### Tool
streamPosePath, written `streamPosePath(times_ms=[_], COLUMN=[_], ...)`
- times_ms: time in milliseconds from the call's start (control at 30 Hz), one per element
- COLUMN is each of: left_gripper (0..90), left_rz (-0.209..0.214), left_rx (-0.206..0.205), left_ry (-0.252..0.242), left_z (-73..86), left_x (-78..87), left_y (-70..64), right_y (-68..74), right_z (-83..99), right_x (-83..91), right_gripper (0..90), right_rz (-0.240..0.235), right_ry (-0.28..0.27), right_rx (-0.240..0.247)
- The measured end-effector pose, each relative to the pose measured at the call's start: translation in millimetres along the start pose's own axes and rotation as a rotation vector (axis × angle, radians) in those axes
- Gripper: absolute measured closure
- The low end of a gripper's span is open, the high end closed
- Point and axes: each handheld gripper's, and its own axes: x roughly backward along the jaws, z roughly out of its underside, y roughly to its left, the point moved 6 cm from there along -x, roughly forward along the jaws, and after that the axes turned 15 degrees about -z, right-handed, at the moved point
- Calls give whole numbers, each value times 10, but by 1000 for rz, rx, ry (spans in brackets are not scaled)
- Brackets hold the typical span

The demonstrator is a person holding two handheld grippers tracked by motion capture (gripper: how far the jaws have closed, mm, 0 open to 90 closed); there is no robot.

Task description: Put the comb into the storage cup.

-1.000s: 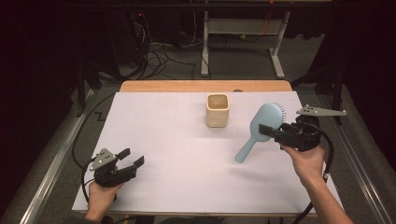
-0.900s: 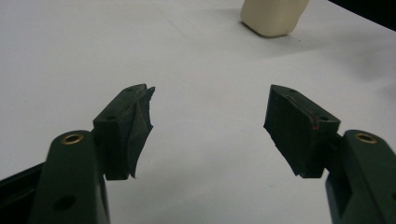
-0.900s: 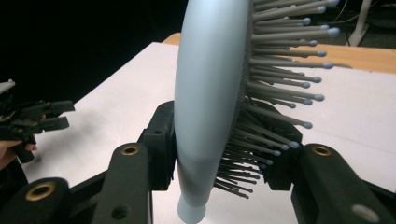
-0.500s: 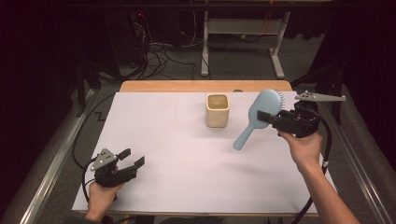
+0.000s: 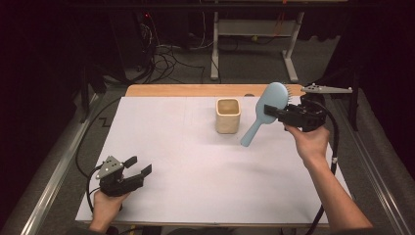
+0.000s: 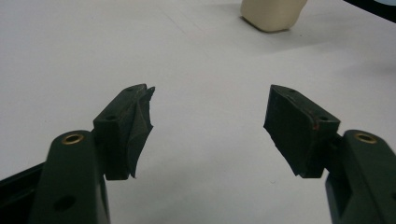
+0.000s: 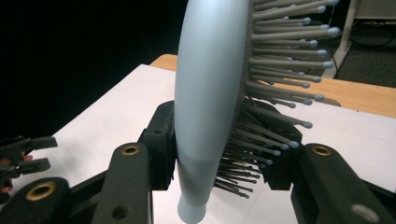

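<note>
While its jaws clamp the neck of a pale blue hairbrush (image 5: 266,110), the right tool (image 5: 274,113) is held above the white counter (image 5: 186,161), the person's right hand (image 5: 308,142) raised with the forearm angled up from the near edge. In the right gripper view the brush (image 7: 210,93) stands between the jaws, smooth back against one pad, bristles against the other, handle pointing down. A beige cup (image 5: 228,115) stands on the counter just beside the handle's tip, on the side away from the hand. Well apart, near the counter's front corner, the left tool (image 5: 139,169) rests low in the left hand (image 5: 105,205), jaws spread wide with nothing between them.
</note>
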Motion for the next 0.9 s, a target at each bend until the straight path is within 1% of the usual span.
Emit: streamPosePath(times_ms=[100,167,400,833,900], left_gripper=[323,323,324,324,324], left_rz=[-4,-6,-6,-3,-3], left_rx=[-6,-2,-2,-5,-4], left_ry=[4,6,5,5,4], left_z=[3,4,4,5,4], left_x=[-5,-9,-10,-16,-19], left_y=[7,12,16,19,17], right_y=[-11,-14,-24,-26,-30], right_z=[-61,-102,-228,-567,-588], right_x=[-21,-34,-103,-296,-307], right_gripper=[553,553,553,554,554], right_rz=[8,10,28,57,60], right_ry=[-5,-10,-7,-17,-18], right_rx=[2,4,10,27,27])
